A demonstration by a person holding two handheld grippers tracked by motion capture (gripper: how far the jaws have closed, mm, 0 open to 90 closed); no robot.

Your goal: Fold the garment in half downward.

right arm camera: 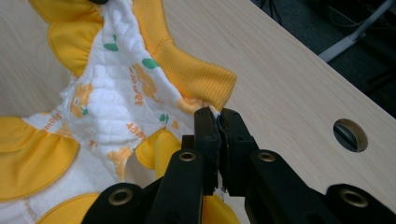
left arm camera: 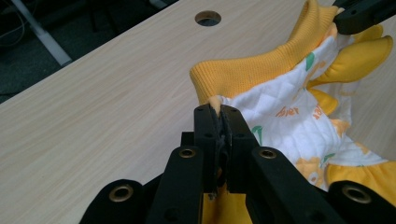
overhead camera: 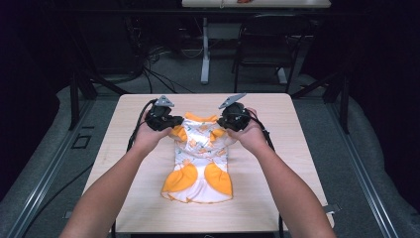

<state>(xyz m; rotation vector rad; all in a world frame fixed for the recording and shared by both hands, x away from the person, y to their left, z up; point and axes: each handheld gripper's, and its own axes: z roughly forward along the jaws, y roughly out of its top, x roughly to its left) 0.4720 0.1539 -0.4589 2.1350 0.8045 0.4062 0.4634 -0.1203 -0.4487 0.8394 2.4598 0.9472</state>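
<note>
So this looked like early days on a folding or laying-out job. The little white-and-orange garment (overhead camera: 200, 161) sat around the middle of the tabletop (overhead camera: 124, 129), its frilly orange hem spread flat toward 6 o'clock, while the ribbed orange band at its far end was picked up off the wood toward 12 o'clock. I'd guess the grab was done and the actual fold or pull-out was all left to do, since nothing was doubled over yet and the middle was bunched and wrinkled.

The left gripper (overhead camera: 174, 122) was at roughly 10 o'clock from the garment's centre, and its own view showed the jaws clamped tight on a thin pinch of fabric (left arm camera: 219, 109) right at the corner under the orange band, no gap to speak of. The right gripper (overhead camera: 224, 123) mirrored it at about 2 o'clock, jaws likewise squeezed together on the opposite corner (right arm camera: 215, 112).

Both corners were held up just off the tabletop, with the band sagging a bit between them. The hole in the tabletop (left arm camera: 208, 18) was well clear of the cloth.
</note>
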